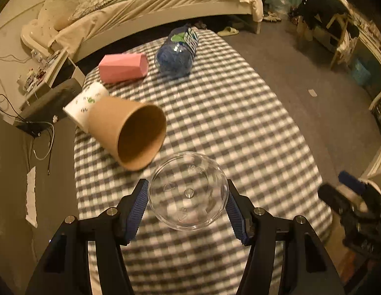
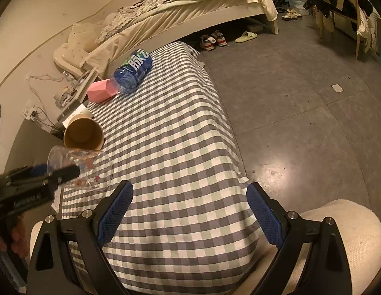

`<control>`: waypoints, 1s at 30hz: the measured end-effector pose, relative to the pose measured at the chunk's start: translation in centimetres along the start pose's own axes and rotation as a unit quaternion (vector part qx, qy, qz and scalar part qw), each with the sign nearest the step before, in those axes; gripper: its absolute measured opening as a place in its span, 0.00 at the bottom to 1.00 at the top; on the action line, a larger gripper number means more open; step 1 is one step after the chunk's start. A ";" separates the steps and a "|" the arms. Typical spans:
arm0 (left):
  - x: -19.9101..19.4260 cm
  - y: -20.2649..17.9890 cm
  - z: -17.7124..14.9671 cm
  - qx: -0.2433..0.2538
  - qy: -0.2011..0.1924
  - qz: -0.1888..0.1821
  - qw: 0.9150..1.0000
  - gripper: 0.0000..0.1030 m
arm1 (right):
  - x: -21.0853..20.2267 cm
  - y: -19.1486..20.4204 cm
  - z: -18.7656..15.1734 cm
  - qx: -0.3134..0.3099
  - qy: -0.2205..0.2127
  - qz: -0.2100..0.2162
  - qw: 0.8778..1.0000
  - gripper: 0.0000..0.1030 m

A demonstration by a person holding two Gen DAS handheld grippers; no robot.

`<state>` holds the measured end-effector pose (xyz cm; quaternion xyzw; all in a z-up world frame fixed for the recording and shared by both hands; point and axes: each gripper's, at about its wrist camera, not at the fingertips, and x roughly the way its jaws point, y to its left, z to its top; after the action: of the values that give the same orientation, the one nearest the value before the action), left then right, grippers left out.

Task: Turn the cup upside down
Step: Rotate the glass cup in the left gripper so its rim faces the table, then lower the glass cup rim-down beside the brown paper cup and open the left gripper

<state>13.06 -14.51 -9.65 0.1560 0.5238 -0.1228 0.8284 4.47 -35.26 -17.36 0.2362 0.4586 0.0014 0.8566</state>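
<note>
A clear plastic cup (image 1: pixel 188 191) is held between the blue pads of my left gripper (image 1: pixel 188 205), lifted above the checked tablecloth (image 1: pixel 227 113). In the left wrist view I look at its round base. In the right wrist view the cup (image 2: pixel 92 169) is tilted on its side in the air, with the left gripper (image 2: pixel 55 174) shut on it. My right gripper (image 2: pixel 189 209) is open and empty over the near end of the table.
A brown paper cup (image 1: pixel 131 132) lies on its side, against a white printed cup (image 1: pixel 84 105). A pink cup (image 1: pixel 122 67) and a blue bottle (image 1: pixel 178 51) lie farther back. A bed (image 1: pixel 141 7) stands beyond; floor lies right of the table.
</note>
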 end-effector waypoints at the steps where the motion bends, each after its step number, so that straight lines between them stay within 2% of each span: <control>1: 0.2 0.1 0.2 -0.001 -0.006 0.000 1.000 0.60 | 0.0 -0.1 0.0 0.001 0.001 0.000 1.000 0.91; 5: 0.4 0.3 0.4 -0.002 -0.033 -0.005 0.999 0.60 | 0.1 0.0 0.0 -0.001 0.002 -0.002 1.000 0.91; 7: 0.3 0.4 0.3 0.000 -0.047 -0.020 0.999 0.60 | 0.1 0.0 0.0 -0.003 0.003 -0.003 1.000 0.91; 10: 0.1 0.5 0.0 0.002 -0.055 -0.030 0.998 0.62 | 0.1 0.2 0.1 -0.005 0.003 -0.007 1.000 0.91; 13: -0.5 0.7 -0.3 0.003 -0.072 -0.016 0.997 0.77 | 0.0 0.6 0.1 -0.010 -0.001 -0.008 1.000 0.91; 20: -2.8 2.4 -0.6 -0.020 -0.100 -0.023 0.995 0.78 | -1.1 1.7 0.0 -0.029 -0.016 -0.016 0.999 0.91; 24: -5.6 3.8 -1.0 -0.048 -0.136 -0.033 0.989 0.78 | -3.6 4.0 0.8 -0.078 -0.056 -0.027 0.995 0.91; 30: -10.7 5.6 -2.4 -0.079 -0.209 -0.008 0.975 0.78 | -7.9 8.6 2.3 -0.143 -0.122 -0.024 0.982 0.91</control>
<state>8.60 -8.01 -0.16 0.0568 0.3487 -0.1179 0.9280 3.50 -30.29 -6.57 0.0981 0.3510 0.0175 0.9311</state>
